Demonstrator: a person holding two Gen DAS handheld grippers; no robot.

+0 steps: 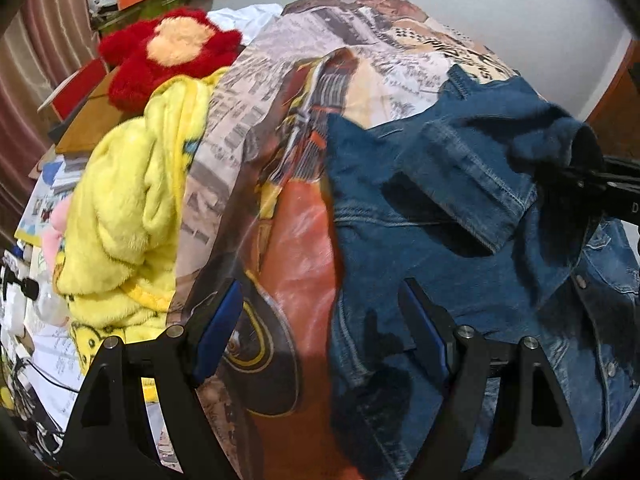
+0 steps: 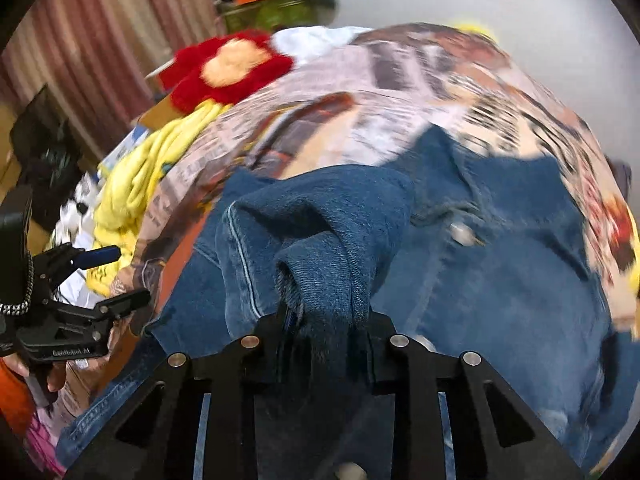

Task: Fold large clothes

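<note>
Right claw point(image 2: 320, 320) clamped on denim jacket point(image 1: 460, 240) sleeve cuff point(image 2: 320, 264); left claw point(image 1: 320, 320) apart above jacket's edge. Carry sleeve flat across jacket, avoid bunching.

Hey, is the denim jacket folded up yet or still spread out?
Mostly spread, not folded: the denim jacket lies open across the printed bedspread, only its sleeve lifted, pinched in the right gripper.

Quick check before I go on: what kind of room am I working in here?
Most likely a lived-in bedroom: the denim jacket lies on a printed bedspread, a striped curtain hangs behind, and a red plush toy sits among piled clutter.
</note>
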